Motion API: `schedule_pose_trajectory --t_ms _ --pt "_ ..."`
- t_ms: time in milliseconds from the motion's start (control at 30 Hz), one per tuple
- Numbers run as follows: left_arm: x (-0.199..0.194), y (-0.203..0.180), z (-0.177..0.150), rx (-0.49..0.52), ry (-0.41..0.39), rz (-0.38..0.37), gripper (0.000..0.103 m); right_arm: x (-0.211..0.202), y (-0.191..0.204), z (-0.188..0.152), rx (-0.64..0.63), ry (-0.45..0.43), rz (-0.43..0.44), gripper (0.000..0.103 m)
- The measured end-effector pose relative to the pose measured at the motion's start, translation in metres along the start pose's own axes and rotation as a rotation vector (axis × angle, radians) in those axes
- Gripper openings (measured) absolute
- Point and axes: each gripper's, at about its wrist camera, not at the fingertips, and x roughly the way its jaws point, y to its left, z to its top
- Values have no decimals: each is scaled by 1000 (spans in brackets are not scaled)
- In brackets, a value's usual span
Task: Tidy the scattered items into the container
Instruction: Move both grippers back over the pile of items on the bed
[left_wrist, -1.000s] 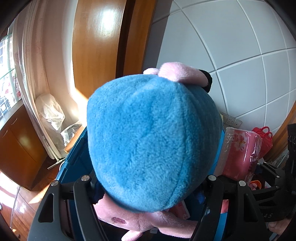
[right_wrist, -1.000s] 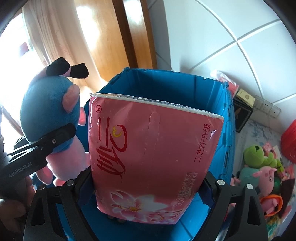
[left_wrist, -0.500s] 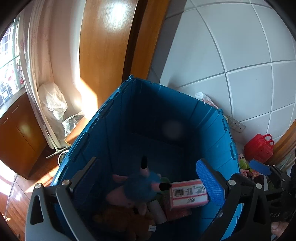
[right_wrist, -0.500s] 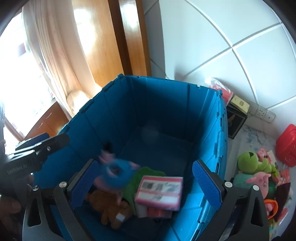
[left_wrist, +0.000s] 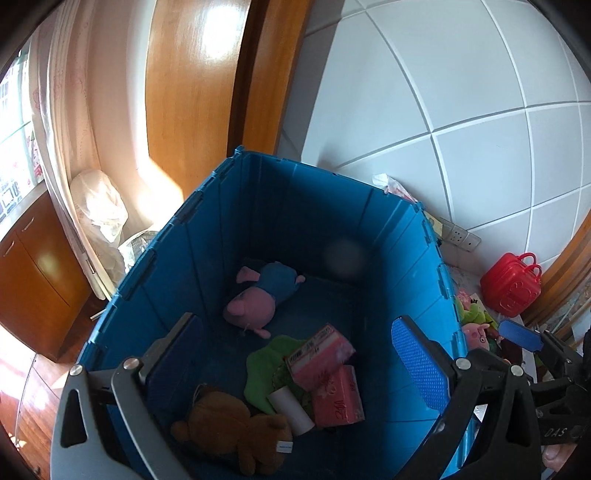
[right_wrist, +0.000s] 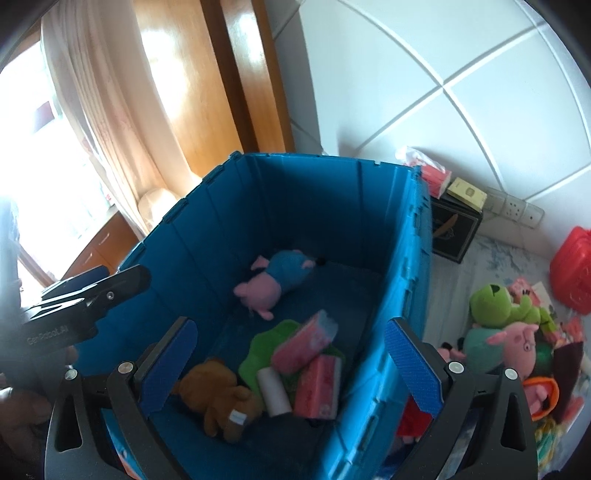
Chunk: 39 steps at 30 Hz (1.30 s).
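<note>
Both views look down into the deep blue crate (left_wrist: 207, 206) (right_wrist: 410, 229). A pink pig plush in a blue shirt (left_wrist: 266, 291) (right_wrist: 277, 277) lies on its floor near the far wall. A pink tissue pack (left_wrist: 319, 356) (right_wrist: 306, 339) rests tilted on a second pack (left_wrist: 338, 400), beside a green plush (left_wrist: 266, 369), a white roll (left_wrist: 290, 406) and a brown teddy (left_wrist: 232, 424). My left gripper (left_wrist: 295, 332) and right gripper (right_wrist: 290, 330) hover above the crate, both open and empty. The left gripper's finger (right_wrist: 92, 295) shows at the left of the right wrist view.
On the floor right of the crate lie a green frog plush (right_wrist: 506, 306), a pig plush (right_wrist: 513, 339) and a red toy case (right_wrist: 572, 273). A black box (right_wrist: 454, 229) stands against the tiled wall. A wooden cabinet (left_wrist: 33, 280) and curtain are at left.
The left gripper let go of the pig plush and the right let go of the pink tissue pack. Both fell into the crate and now lie on its floor.
</note>
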Motion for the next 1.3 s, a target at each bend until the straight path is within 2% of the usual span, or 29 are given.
schedule_pose_trajectory --t_ms 100,200,333,467,633,733,1000,1300 --pt "1 -27 -11 23 32 -29 103 -21 -14 -11 0 -43 -10 103" --pt "-8 -62 -23 72 25 -52 103 -43 -34 -24 10 -86 -22 103" --pt "-17 -112 -43 102 23 -90 103 -68 -74 -43 64 -89 -35 103" --pt "-21 -170 -59 165 30 -111 103 -101 -127 -67 117 -115 -76 103" --pt "-15 -243 -87 237 40 -151 103 -135 -204 -101 216 -99 -146 103" --pt "-1 -280 -112 268 81 -156 103 -153 -254 -132 303 -65 -204 103" --pt "38 -341 -168 288 184 -87 103 -187 -353 -203 411 -7 -296 103" --pt "73 -363 -212 223 235 -34 103 -204 -454 -274 506 63 -386 103"
